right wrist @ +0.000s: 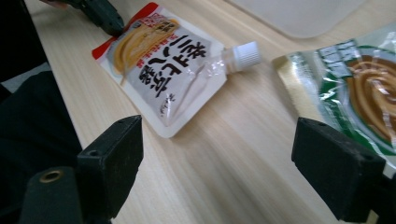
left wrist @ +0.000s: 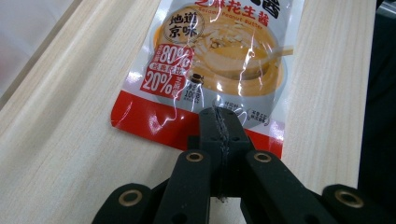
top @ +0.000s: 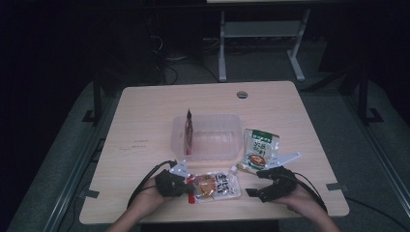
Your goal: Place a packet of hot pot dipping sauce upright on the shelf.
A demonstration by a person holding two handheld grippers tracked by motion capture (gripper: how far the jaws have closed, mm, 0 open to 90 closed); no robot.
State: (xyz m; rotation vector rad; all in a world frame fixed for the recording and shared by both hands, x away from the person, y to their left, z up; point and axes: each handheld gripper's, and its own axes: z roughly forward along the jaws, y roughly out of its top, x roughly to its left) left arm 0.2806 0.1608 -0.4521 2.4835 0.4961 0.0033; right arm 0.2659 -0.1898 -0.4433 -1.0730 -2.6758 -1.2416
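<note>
Sauce pouch (top: 216,186), spouted, with red bottom edge, white cap and orange noodle print: lies flat on the table (top: 145,125) at lower centre of the high view, its cap end toward the right. In the left gripper view the pouch (left wrist: 219,60) fills the upper centre of the frame, red edge nearest the camera.

Left gripper (top: 189,186), lower left of centre in the high view: jaws clenched on the red edge of the pouch; in the left gripper view the left gripper (left wrist: 219,126) has its two black jaws pressed together over that edge.

Right gripper (top: 256,183), lower right of centre in the high view: jaws released, wide apart, nothing between them. In the right gripper view the right gripper (right wrist: 217,154) frames bare table, with the pouch (right wrist: 163,60) at upper left and the green pouch (right wrist: 359,88) at right.

Green pouch (top: 260,147), noodle print: flat on the table, right of centre in the high view, just beyond the right gripper.

Clear plastic tub (top: 212,140), centre of the high view: a red packet (top: 189,133) stands upright at its left end.
</note>
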